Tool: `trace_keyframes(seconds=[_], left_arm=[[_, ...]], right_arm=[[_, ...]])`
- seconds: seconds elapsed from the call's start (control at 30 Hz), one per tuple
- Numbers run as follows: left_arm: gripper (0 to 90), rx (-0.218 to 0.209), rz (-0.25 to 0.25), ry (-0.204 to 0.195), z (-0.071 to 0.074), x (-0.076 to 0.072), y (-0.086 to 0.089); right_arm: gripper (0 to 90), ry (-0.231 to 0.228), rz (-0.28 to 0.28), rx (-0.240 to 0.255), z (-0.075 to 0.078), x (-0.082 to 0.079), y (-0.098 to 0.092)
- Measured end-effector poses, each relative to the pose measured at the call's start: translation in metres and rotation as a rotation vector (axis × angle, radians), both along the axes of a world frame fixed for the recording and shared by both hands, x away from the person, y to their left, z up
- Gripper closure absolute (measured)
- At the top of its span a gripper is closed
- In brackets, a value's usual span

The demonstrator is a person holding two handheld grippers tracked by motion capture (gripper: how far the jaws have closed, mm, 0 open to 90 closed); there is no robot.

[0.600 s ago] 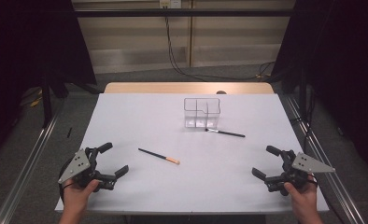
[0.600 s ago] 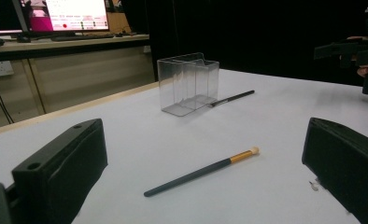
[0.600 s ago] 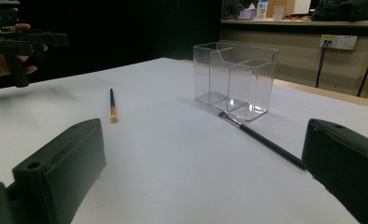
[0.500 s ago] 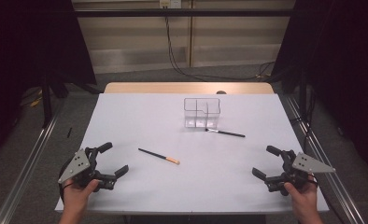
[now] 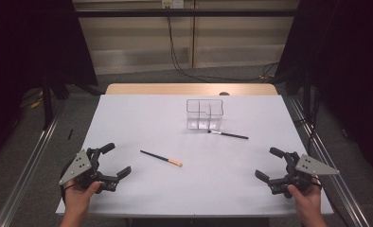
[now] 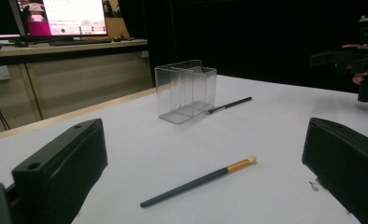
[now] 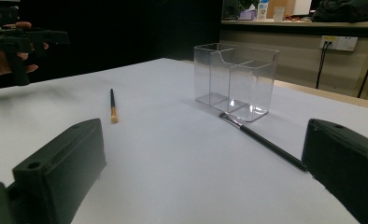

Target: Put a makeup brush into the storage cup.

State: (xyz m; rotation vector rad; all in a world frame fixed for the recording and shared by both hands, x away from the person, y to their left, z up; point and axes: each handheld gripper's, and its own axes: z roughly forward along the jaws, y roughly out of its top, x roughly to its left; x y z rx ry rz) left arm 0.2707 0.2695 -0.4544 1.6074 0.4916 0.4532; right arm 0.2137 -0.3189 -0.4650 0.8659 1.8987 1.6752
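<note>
So far nothing has shifted in the last half second: your left gripper (image 5: 112, 163) and right gripper (image 5: 269, 166) sit at the same near corners of the table (image 5: 142, 113) as before, both with jaws spread wide and nothing between them. That tells you the work has not really begun, and every step is still ahead. The gold-tipped brush (image 5: 161, 158) lies flat on the sheet, closer to your left hand (image 5: 78, 196), its pale head pointing toward the middle of the table. The black brush (image 5: 228, 135) lies to the right of the clear box (image 5: 203, 113), with its bristle end touching or all but touching the box's near wall; the right gripper view suggests contact, but the glare on the plastic makes it hard to be sure. The box stands upright near the far middle, and its compartments look empty. Since each brush lies on its own gripper's side, you could likely take one with each hand. Come in low across the handles, because both are thin and lie flush on the sheet, and a high pinch could slip off or roll them away.
</note>
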Motion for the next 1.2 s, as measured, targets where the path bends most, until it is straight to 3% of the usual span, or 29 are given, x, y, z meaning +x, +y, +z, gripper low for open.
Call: trace_keyframes(seconds=[0.3,0.5,0.83,1.2], left_arm=[[0.0,0.011,-0.011,-0.004,0.004,0.004,-0.009],[0.0,0.046,-0.031,-0.002,0.005,0.008,-0.016],[0.0,0.034,-0.048,-0.010,0.010,0.022,-0.028],[0.0,0.036,-0.092,0.023,0.008,0.039,-0.050]], right_arm=[[0.0,-0.004,-0.004,0.003,0.000,-0.001,-0.002],[0.0,-0.004,-0.001,-0.001,0.000,0.000,-0.001],[0.0,-0.008,0.004,-0.007,0.001,-0.001,0.000],[0.0,-0.004,0.003,-0.005,0.000,-0.001,0.000]])
